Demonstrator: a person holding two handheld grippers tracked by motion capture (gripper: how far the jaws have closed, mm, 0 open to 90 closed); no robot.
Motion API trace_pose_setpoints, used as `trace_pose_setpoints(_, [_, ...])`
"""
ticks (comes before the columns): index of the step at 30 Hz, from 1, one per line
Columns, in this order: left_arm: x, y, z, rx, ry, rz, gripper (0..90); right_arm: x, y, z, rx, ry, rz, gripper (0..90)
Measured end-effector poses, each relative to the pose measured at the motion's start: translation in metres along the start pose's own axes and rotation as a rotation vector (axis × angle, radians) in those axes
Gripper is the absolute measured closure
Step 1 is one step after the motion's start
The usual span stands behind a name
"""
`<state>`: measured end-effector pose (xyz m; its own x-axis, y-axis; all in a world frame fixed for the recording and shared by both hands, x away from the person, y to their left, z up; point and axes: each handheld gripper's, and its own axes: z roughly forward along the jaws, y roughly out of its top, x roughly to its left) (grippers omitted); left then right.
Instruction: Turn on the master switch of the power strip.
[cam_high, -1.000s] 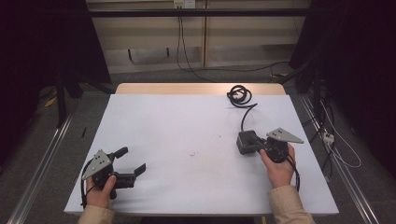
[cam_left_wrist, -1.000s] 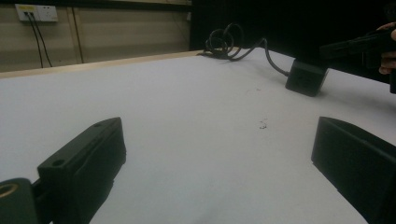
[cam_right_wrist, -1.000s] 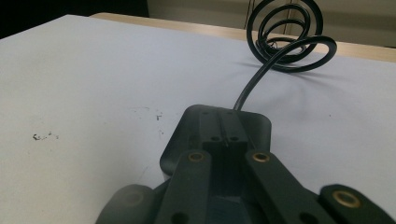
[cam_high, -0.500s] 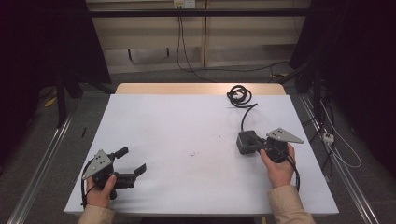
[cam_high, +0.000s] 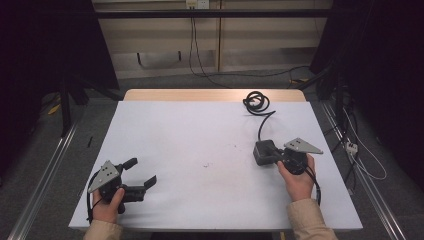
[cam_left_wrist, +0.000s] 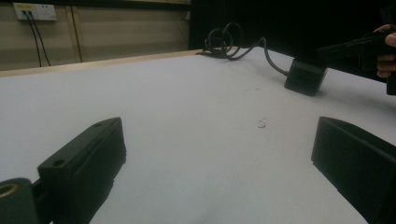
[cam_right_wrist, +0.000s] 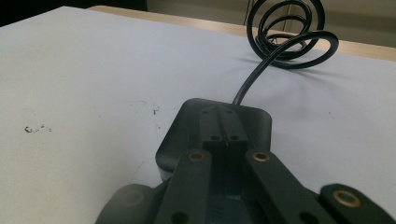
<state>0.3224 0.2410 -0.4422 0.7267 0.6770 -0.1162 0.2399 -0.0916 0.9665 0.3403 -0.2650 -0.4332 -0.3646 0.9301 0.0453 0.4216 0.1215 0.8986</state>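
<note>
Resting my right gripper (cam_high: 272, 156) on the black power adapter (cam_high: 263, 151), jaws pressed together over its top, pinching nothing. Its cable (cam_high: 263, 120) is running to a coil (cam_high: 256, 101) at the table's (cam_high: 190, 135) far edge. I am holding my left gripper (cam_high: 137, 174) spread, well apart.

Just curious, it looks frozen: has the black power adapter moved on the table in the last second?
No. The black power adapter sits at the same spot below the coiled cable near the table's far edge.
</note>
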Motion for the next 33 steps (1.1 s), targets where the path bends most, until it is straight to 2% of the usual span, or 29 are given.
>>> trace_pose_setpoints(33, [-0.0005,-0.0005,0.0011,0.005,-0.003,-0.001,2.7,-0.0025,-0.0035,0.0003,-0.015,0.019,0.009,90.0])
